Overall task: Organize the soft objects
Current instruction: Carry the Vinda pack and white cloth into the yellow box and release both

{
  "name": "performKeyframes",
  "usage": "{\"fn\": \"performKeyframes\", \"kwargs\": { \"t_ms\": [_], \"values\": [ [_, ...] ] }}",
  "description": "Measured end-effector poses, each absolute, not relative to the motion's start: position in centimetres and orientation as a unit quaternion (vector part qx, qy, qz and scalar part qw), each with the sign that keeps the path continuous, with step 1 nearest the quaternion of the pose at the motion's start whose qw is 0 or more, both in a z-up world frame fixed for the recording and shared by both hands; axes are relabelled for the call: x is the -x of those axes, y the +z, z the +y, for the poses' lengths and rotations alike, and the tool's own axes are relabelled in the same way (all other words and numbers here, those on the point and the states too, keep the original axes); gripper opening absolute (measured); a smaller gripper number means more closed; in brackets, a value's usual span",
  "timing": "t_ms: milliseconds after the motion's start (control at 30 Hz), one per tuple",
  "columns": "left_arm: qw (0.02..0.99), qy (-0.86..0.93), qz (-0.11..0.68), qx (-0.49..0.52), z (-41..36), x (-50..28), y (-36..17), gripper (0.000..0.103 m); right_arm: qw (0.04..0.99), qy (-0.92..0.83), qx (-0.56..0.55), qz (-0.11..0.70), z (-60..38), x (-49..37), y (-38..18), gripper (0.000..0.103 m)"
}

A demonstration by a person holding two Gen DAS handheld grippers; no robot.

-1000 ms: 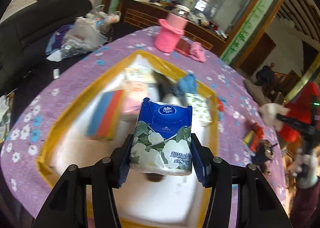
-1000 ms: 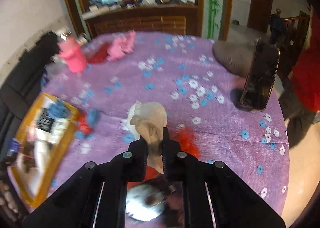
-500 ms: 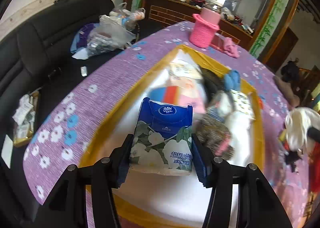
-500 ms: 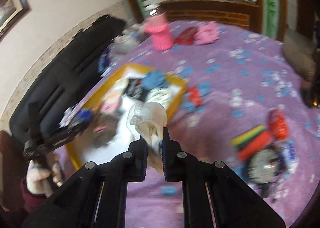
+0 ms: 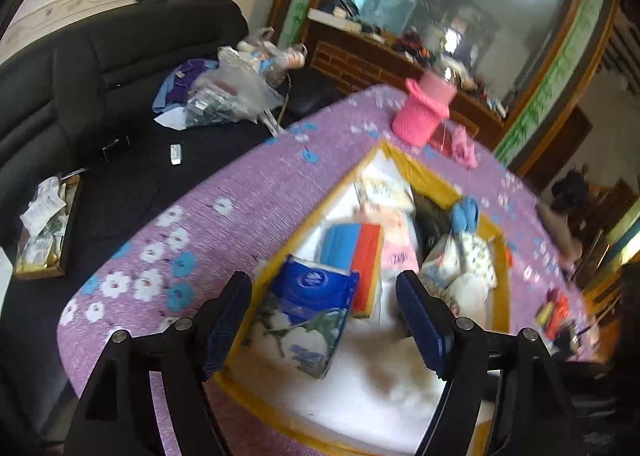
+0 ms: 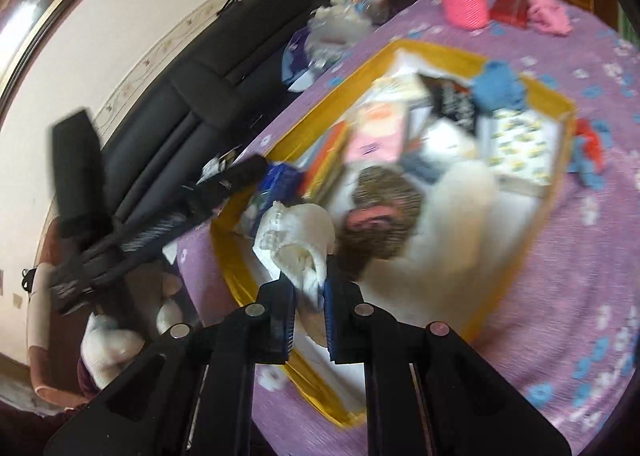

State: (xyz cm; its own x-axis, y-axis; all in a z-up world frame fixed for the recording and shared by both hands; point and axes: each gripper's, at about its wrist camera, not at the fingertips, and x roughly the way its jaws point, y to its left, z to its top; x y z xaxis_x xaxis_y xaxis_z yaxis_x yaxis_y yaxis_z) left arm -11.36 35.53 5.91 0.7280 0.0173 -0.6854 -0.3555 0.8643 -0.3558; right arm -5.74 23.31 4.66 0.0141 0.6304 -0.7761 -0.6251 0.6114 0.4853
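A yellow-rimmed tray with a white inside sits on the purple flowered table. My left gripper is open above the tray's near left corner. A blue and white tissue pack lies in the tray between the jaws, touching neither. My right gripper is shut on a cream-white soft cloth and holds it over the tray's near end. The left gripper shows as a blurred black shape at the tray's left in the right wrist view.
The tray holds a blue and orange pack, a pink pack, a blue cloth, a patterned pack and a speckled brown soft item. A pink knitted holder stands behind it. A black sofa lies left.
My left gripper opened and the tissue pack dropped into the tray's near left corner. My right gripper carried the white cloth from beside the tray to over its near end.
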Motion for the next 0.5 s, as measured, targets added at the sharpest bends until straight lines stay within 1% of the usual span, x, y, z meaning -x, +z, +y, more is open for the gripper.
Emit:
{"fn": "performKeyframes", "kwargs": {
  "t_ms": [133, 233, 333, 400, 500],
  "values": [
    [0.904, 0.114, 0.328, 0.251, 36.6, 13.6, 6.5, 0.081, 0.711, 0.435, 0.019, 0.553, 26.0, 6.2, 2.8, 0.012],
    [0.909, 0.121, 0.317, 0.242, 36.4, 14.7, 7.1, 0.084, 0.724, 0.418, 0.049, 0.547, 26.8, 6.5, 2.0, 0.021],
    [0.913, 0.128, 0.312, 0.231, 35.9, 14.9, 7.4, 0.087, 0.731, 0.42, 0.048, 0.535, 26.1, 6.5, 2.6, 0.022],
    [0.916, 0.139, 0.309, 0.216, 35.5, 15.1, 7.6, 0.087, 0.739, 0.423, 0.044, 0.523, 25.4, 6.7, 3.4, 0.022],
    [0.921, 0.157, 0.304, 0.188, 34.2, 15.1, 8.1, 0.087, 0.749, 0.424, 0.032, 0.507, 23.8, 6.8, 4.7, 0.029]
  ]
}}
